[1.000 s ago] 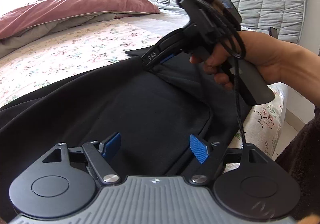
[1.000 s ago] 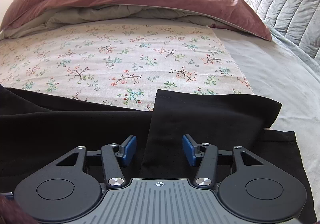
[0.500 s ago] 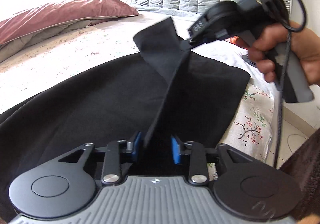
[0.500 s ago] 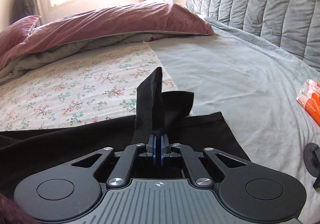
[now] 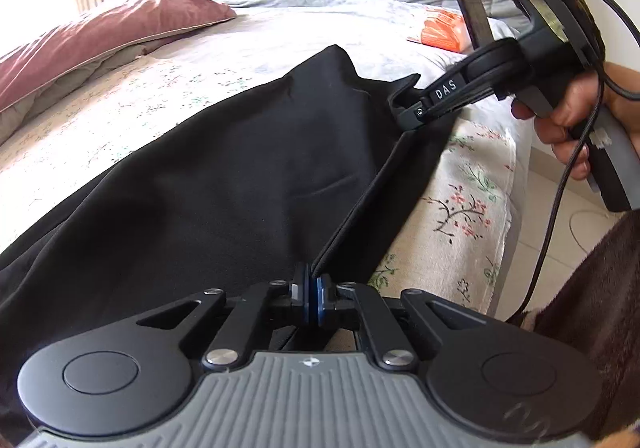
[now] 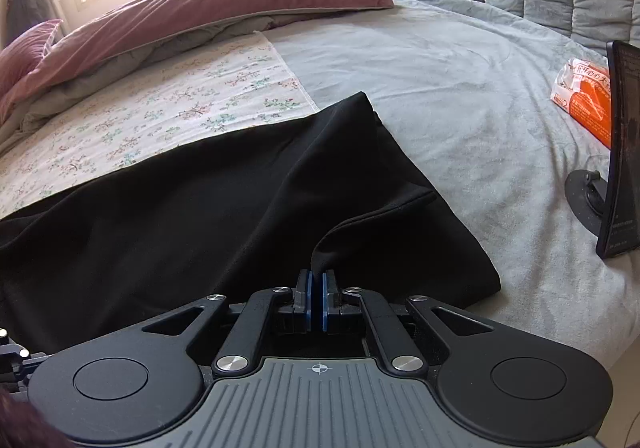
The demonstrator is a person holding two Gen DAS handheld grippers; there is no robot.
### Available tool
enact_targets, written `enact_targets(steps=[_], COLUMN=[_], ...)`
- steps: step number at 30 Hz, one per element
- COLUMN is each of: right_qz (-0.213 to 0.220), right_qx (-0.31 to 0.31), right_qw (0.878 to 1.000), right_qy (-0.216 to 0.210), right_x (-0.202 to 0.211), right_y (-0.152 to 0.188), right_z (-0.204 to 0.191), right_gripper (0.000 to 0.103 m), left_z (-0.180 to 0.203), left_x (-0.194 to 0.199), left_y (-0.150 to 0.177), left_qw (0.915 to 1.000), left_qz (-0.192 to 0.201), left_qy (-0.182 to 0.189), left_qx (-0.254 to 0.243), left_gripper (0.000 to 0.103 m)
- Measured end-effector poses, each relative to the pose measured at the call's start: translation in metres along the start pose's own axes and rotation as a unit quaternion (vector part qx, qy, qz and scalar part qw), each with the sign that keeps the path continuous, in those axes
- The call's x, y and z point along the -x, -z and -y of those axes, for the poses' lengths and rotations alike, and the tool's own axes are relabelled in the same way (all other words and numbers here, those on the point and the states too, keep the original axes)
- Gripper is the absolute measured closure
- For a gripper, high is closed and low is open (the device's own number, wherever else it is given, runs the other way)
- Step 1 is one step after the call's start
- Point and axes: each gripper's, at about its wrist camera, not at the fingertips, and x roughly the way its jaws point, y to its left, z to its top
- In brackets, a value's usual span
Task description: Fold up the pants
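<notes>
The black, soft-knit pants [image 5: 224, 184] lie spread across the bed, over a pale floral cotton sheet [image 5: 468, 208] and partly onto the grey fleece blanket [image 6: 460, 96], running from about eight o'clock toward two o'clock in the left wrist view. The left gripper [image 5: 310, 298] has just been closing and now pinches a hem edge of the cloth between its blue pads, the fabric rising taut from the jaws toward one o'clock. The right gripper [image 6: 318, 298], held in a person's hand [image 5: 576, 128], is likewise clamped on a fold of the same edge; in the left view it sits at about two o'clock, with the cloth stretched between the two. This fabric looks light, limp and a little stretchy, so I'd expect it to sag and drape wherever it is unsupported, and thin layers could slip out of a shallow pinch. Taking it at the hemmed edge or corners, as here, seems soundest, with both layers caught together. A maroon velvet pillow [image 6: 208, 4] lies at eleven o'clock, well apart; an orange-and-white packet [image 6: 584, 96] and a black stand-mounted panel [image 6: 618, 152] sit near three o'clock, clear of the cloth.
</notes>
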Motion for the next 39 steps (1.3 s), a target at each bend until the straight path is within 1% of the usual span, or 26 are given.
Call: enact_targets(steps=[1,2,3,4,5,6,7,8,10,11,14,16,18,21,22,26,28,30,34,35,36,37,39], right_qz=[-0.004,-0.006,-0.004,-0.002,0.003,0.010,0.021,0.028,0.034,0.032,0.032,0.039,0.048,0.055,0.054,0.023,0.003,-0.012,-0.009,-0.006,-0.003,0.001,0.007], right_qx=[-0.009,-0.018,-0.031,-0.039,-0.043,-0.047,-0.053,-0.059,-0.078,-0.094,-0.129,-0.140,-0.151,-0.166,-0.171,-0.216,-0.226,-0.223,-0.230,-0.222,-0.211,-0.199,-0.166], right_qw=[1.000,1.000,1.000,0.999,0.999,0.999,0.998,0.998,0.996,0.995,0.991,0.989,0.987,0.984,0.983,0.973,0.970,0.971,0.970,0.973,0.976,0.978,0.986], right_qy=[0.001,0.002,0.001,0.004,0.010,0.014,0.017,0.017,0.015,0.012,0.000,-0.002,-0.008,-0.025,-0.033,-0.082,-0.085,-0.079,-0.075,-0.069,-0.062,-0.055,-0.033], right_x=[0.001,0.003,0.005,0.007,0.010,0.012,0.016,0.020,0.023,0.024,0.024,0.025,0.027,0.026,0.025,0.010,0.001,-0.005,-0.016,-0.018,-0.018,-0.014,-0.002], right_y=[0.001,0.002,0.002,0.002,0.001,0.000,-0.002,-0.004,-0.008,-0.009,-0.011,-0.012,-0.013,-0.014,-0.014,-0.013,-0.012,-0.011,-0.016,-0.019,-0.021,-0.022,-0.021], right_z=[0.002,0.004,0.007,0.009,0.011,0.013,0.016,0.020,0.030,0.037,0.053,0.062,0.074,0.090,0.093,0.106,0.107,0.106,0.100,0.096,0.093,0.089,0.082], right_gripper=[0.099,0.096,0.092,0.085,0.075,0.069,0.058,0.053,0.052,0.052,0.053,0.053,0.053,0.056,0.059,0.068,0.068,0.070,0.071,0.088,0.096,0.099,0.100], left_z=[0.000,-0.001,-0.004,-0.007,-0.012,-0.018,-0.025,-0.033,-0.052,-0.062,-0.086,-0.096,-0.103,-0.107,-0.105,-0.092,-0.085,-0.081,-0.077,-0.076,-0.076,-0.075,-0.075], left_x=[0.001,0.002,0.005,0.008,0.013,0.020,0.026,0.031,0.038,0.040,0.037,0.027,0.013,-0.014,-0.022,-0.054,-0.069,-0.081,-0.108,-0.114,-0.119,-0.125,-0.132], left_y=[0.000,0.001,0.001,0.001,0.001,0.001,0.000,-0.001,-0.007,-0.011,-0.028,-0.043,-0.055,-0.074,-0.079,-0.106,-0.117,-0.126,-0.144,-0.148,-0.151,-0.156,-0.163], left_qw=[0.9999,0.9997,0.9994,0.9990,0.9987,0.9985,0.9981,0.9975,0.9960,0.9956,0.9958,0.9957,0.9955,0.9948,0.9947,0.9950,0.9952,0.9954,0.9957,0.9957,0.9958,0.9959,0.9958], left_qz=[-0.004,-0.006,-0.006,-0.002,0.004,0.015,0.028,0.038,0.048,0.051,0.055,0.054,0.047,0.043,0.044,0.046,0.045,0.042,0.034,0.031,0.028,0.026,0.025], left_qy=[0.008,0.020,0.033,0.044,0.050,0.050,0.049,0.050,0.047,0.040,0.005,-0.001,0.001,0.008,0.014,0.037,0.045,0.050,0.059,0.060,0.059,0.057,0.057], left_qx=[-0.008,-0.011,-0.010,-0.005,0.002,0.012,0.022,0.032,0.059,0.068,0.073,0.076,0.083,0.092,0.092,0.081,0.074,0.069,0.063,0.064,0.065,0.066,0.067], left_gripper=[0.089,0.086,0.078,0.065,0.055,0.037,0.032,0.031,0.028,0.028,0.028,0.028,0.028,0.028,0.028,0.028,0.028,0.028,0.028,0.028,0.028,0.028,0.030])
